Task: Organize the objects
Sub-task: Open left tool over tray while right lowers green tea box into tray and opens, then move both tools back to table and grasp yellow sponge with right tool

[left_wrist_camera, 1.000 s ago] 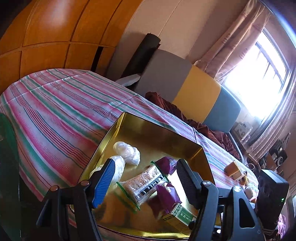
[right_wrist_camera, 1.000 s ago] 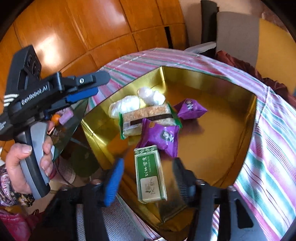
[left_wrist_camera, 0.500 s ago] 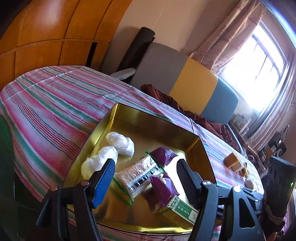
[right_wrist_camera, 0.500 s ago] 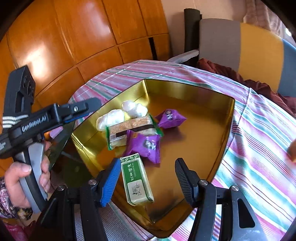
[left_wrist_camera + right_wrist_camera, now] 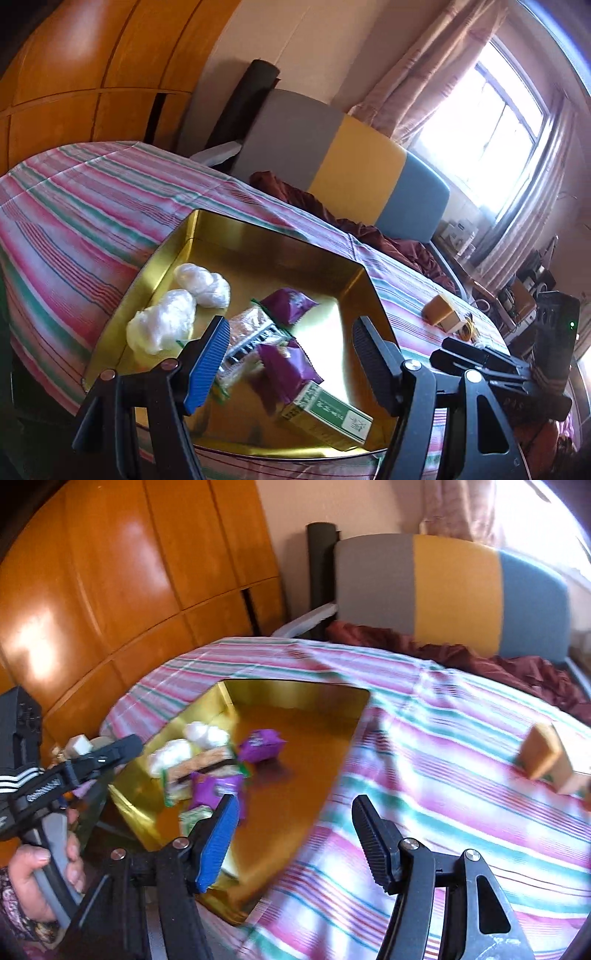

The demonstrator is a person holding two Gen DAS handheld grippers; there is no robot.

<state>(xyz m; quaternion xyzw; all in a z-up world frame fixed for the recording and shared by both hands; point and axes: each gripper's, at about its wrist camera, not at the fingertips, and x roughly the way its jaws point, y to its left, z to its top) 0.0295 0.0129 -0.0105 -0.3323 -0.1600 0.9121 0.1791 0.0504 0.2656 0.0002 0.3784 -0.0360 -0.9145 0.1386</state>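
Striped cloth [image 5: 74, 206] covers the worktop, wood panelling [image 5: 92, 572] behind; gold tray [image 5: 258, 236] of snacks lies beneath spread left tongs [image 5: 290, 354]; right tongs [image 5: 291, 834], spread, beside it.

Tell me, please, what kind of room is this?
Probably a bedroom in a home: a padded headboard in grey, yellow and blue, wooden wardrobe doors, and a curtained window. The gold tray rests on a striped cloth.
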